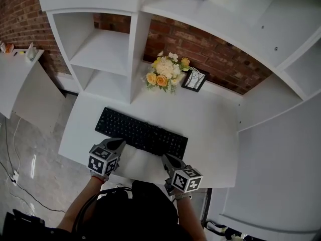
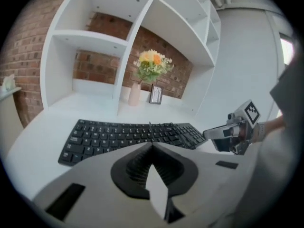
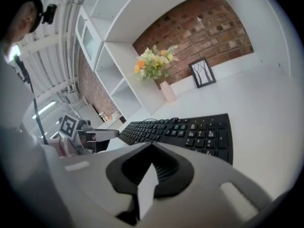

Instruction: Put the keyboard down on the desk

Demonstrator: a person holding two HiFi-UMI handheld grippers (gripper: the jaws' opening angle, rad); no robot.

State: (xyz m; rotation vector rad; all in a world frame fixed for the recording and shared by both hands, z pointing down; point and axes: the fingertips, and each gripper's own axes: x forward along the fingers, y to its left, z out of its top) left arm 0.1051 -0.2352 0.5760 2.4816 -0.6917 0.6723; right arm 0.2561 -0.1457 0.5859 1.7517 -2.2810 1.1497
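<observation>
A keyboard (image 1: 141,132) lies on the worktop (image 1: 210,124). Behind it stand a flower vase (image 1: 165,72) and, further right, a picture frame (image 1: 194,79). The left gripper (image 1: 119,143) and right gripper (image 1: 166,158) are near its front edge.

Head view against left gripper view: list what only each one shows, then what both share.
Only the head view shows the floor with its cables, left of the desk. Only the left gripper view shows the pink vase under the flowers. Both show the black keyboard lying on the white desk, the flowers, the small picture frame and the right gripper.
</observation>
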